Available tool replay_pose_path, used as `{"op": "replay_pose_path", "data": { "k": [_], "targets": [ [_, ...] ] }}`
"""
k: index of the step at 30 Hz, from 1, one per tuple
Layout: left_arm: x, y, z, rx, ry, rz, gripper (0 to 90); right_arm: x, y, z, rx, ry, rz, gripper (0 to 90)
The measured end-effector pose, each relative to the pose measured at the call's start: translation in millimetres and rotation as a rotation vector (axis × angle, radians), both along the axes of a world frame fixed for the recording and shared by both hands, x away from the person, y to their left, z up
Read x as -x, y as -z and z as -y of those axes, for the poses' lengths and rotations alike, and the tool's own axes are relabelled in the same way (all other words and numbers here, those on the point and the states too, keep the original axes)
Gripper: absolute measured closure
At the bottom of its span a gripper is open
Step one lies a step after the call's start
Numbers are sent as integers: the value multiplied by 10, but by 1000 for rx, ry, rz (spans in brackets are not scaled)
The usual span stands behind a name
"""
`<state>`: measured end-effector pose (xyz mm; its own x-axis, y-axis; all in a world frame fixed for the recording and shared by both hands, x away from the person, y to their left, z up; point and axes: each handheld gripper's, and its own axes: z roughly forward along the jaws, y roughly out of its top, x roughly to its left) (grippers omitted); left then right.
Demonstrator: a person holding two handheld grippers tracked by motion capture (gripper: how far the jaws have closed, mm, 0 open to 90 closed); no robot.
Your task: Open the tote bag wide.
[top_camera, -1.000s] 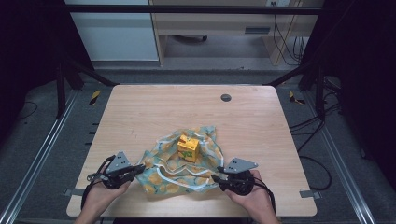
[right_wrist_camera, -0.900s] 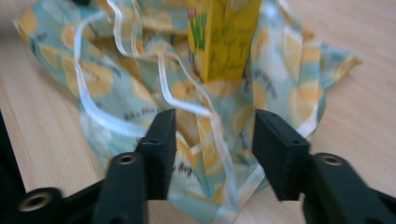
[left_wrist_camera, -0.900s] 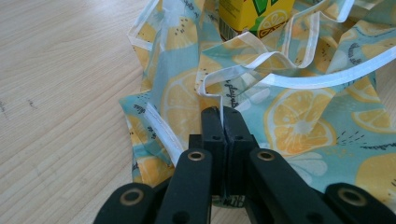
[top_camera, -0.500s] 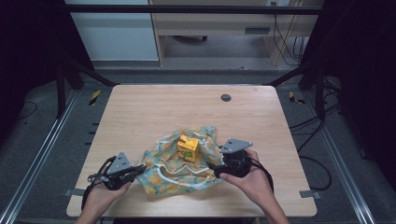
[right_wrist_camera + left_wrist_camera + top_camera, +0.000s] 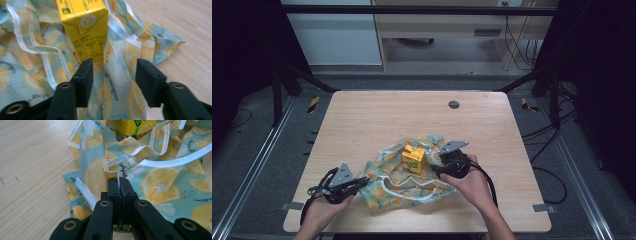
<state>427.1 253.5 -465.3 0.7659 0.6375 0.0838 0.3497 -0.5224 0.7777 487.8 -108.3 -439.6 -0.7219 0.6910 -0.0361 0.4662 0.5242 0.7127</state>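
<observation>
My left gripper (image 5: pixel 357 183) sits nearest me at about seven o'clock on the table (image 5: pixel 362 120), jaws pressed together on the white-trimmed edge of the lemon-print cloth bag (image 5: pixel 402 185), pinching it at the bag's left end. The bag lies crumpled and flat, its long axis running roughly nine to three across the table's near middle. My right gripper (image 5: pixel 438 165) is at about five o'clock, jaws spread apart after just closing in partway, cloth lying between them unpressed. Just beyond its pads stands the yellow juice carton (image 5: pixel 83 27), upright on the bag, long axis vertical, top pointing up.
</observation>
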Motion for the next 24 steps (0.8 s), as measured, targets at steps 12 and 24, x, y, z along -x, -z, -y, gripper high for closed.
{"op": "replay_pose_path", "data": {
  "k": [12, 24],
  "targets": [
    [-51, -1, 106, -18, 16, 26, 889, -277, 10, 18, -33, 57, -2, 895],
    [-190, 13, 228, -24, 7, 60, 888, -626, -26, 116, -79, 139, 37, 900]
  ]
}}
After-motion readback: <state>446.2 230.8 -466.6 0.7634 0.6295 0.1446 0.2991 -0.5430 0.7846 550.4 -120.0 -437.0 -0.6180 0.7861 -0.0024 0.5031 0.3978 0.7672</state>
